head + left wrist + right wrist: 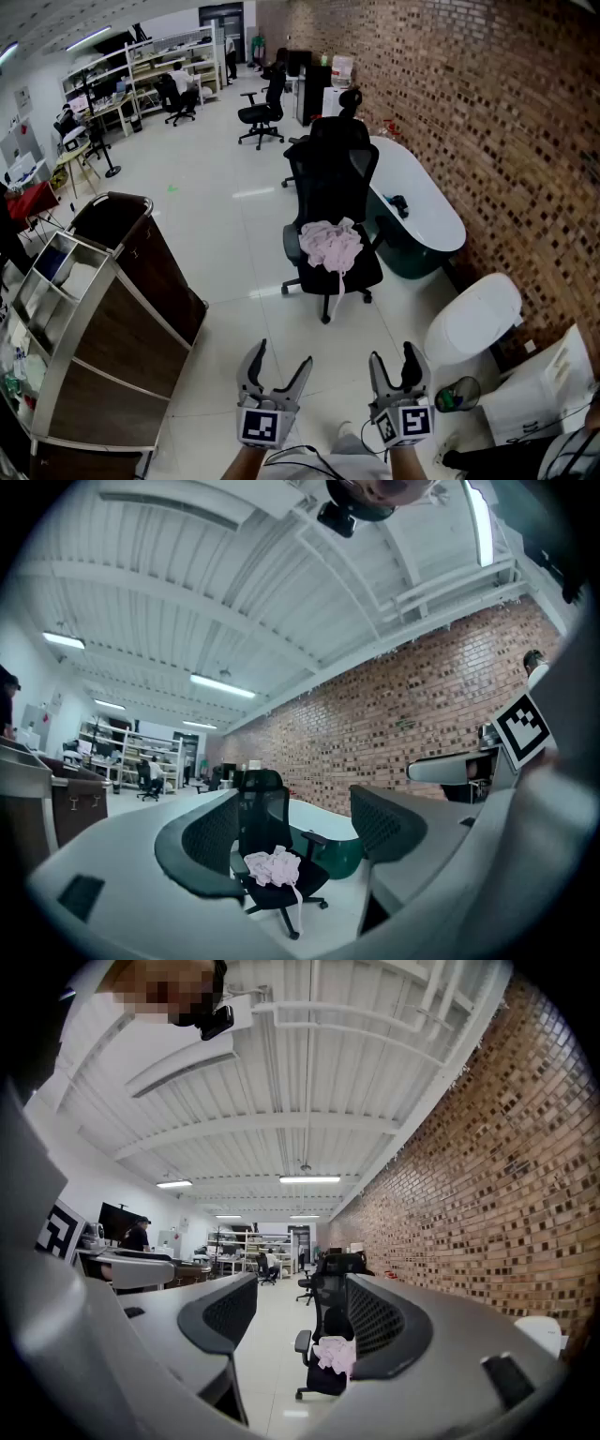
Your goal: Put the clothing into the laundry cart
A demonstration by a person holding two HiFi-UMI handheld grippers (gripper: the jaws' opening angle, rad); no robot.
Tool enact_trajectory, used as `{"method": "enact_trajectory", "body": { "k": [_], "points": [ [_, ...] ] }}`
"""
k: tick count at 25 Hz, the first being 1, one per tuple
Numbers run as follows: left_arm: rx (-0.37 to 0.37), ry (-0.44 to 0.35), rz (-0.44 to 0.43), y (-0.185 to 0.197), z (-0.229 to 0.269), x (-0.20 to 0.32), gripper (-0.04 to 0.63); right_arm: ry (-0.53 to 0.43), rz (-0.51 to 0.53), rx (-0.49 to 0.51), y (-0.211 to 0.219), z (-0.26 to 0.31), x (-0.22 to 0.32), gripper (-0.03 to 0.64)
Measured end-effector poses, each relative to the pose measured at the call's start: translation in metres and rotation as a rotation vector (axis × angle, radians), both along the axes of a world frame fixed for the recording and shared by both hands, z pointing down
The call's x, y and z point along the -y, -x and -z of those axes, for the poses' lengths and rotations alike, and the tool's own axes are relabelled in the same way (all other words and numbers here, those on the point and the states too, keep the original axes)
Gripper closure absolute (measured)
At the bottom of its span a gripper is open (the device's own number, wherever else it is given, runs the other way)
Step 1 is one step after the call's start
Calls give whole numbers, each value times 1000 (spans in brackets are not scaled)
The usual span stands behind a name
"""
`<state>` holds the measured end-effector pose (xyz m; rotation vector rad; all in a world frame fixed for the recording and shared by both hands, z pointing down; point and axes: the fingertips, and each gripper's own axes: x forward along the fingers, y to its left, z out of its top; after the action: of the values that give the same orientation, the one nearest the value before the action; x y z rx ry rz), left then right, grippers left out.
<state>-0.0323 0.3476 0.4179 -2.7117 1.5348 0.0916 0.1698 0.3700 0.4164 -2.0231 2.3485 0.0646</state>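
Observation:
A bundle of pale pink clothing lies on the seat of a black office chair in the middle of the floor. The laundry cart, dark brown with an open top, stands at the left next to a shelved section. My left gripper and right gripper are held level side by side, well short of the chair. Both are open, with nothing between their fingers. In the left gripper view the clothing shows between the jaws, far off. In the right gripper view the clothing is partly hidden by the right jaw.
A white oval table runs along the brick wall right of the chair. A white rounded stool and a white bag sit at the near right. More office chairs and desks stand far back.

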Motion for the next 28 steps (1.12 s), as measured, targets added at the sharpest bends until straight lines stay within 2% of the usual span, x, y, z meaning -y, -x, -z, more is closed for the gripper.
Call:
{"method": "enact_trajectory", "body": {
  "k": [5,11,17,28],
  "points": [
    [-17,27,-9,-3,-10,12,239,4,2,1,4,-7,7,305],
    [12,16,17,-25,-3,35,239,-9,26,29,-21,-3,39,305],
    [33,19,66,-59,3,63,239,-34,69,66,-61,2,81,305],
    [66,22,113,-147,6,110,241,-67,109,94,-148,-4,134,307]
  ]
}}
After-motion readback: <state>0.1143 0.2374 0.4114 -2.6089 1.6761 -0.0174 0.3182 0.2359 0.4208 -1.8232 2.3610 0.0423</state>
